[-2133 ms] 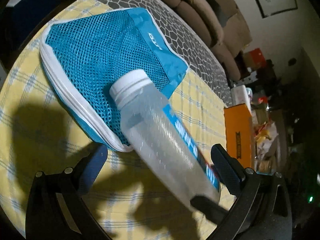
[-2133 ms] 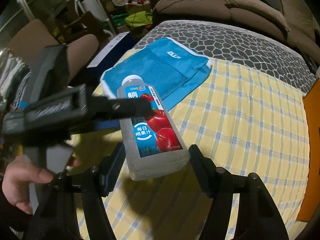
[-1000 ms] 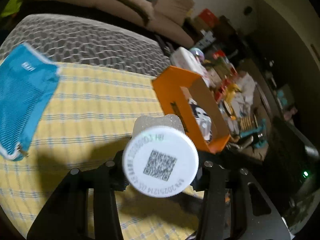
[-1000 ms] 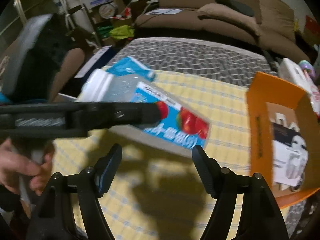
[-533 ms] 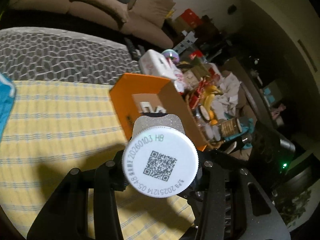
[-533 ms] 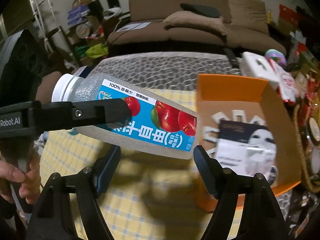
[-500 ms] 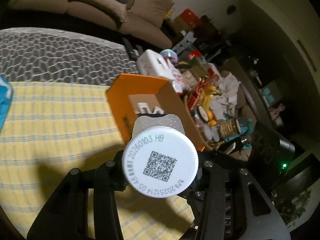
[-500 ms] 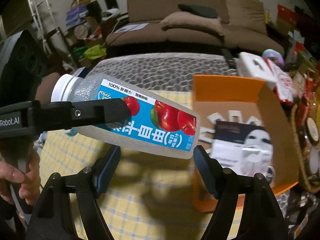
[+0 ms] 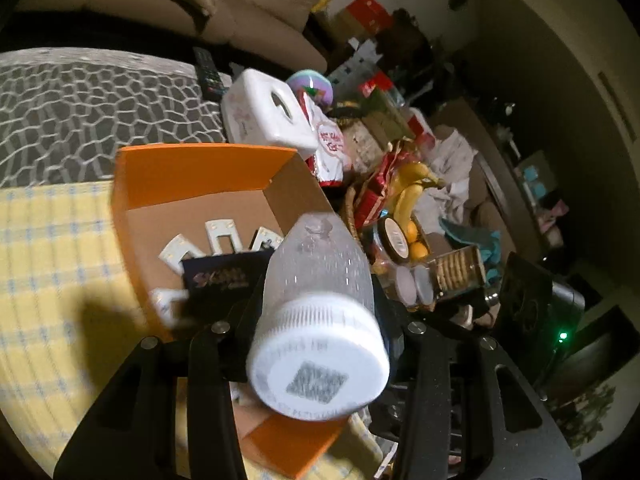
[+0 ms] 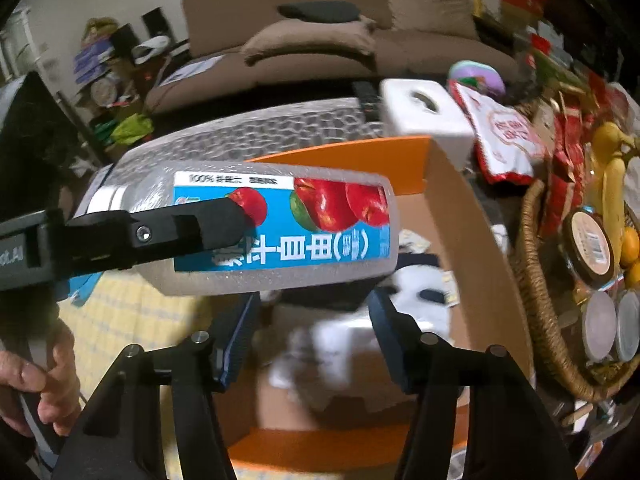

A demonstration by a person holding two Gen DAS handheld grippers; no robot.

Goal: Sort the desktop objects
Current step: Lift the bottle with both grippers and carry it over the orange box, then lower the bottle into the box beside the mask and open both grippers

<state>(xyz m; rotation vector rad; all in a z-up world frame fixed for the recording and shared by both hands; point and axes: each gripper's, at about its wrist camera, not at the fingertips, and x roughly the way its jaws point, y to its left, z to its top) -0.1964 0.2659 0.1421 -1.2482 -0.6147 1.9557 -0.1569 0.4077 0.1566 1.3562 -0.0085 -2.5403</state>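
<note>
Left gripper [image 9: 320, 300] pinches a clear juice bottle [image 10: 276, 232] near its white cap [image 9: 318, 364], one black finger [image 10: 200, 228] pressed on the blue apple label, seen in the right wrist view. The bottle lies roughly level in the air above the orange box [image 9: 168, 176], its base toward the box's far side and its cap toward the left gripper. A person's hand [image 10: 44, 384] grips the left gripper's handle at the lower left of the right wrist view.

Right gripper [image 10: 312, 332] hangs over the orange box below the bottle. Its fingers [image 10: 240, 336] are spread and closing, with nothing between them; the bottle passes above their tips, apart from them.

The orange box is open at the top and sits on a yellow checked cloth [image 9: 52, 264] covering the surface. Inside it lie white pieces [image 9: 176, 248] and a dark packet [image 9: 220, 276], partly blurred. Just beyond the box's far corner stands a white tissue box [image 9: 264, 116]. To the right of the orange box, a wicker basket [image 10: 536, 288] holds bananas [image 9: 412, 192] and jars [image 10: 592, 248]. A brown sofa [image 10: 320, 32] stands well behind the box.
</note>
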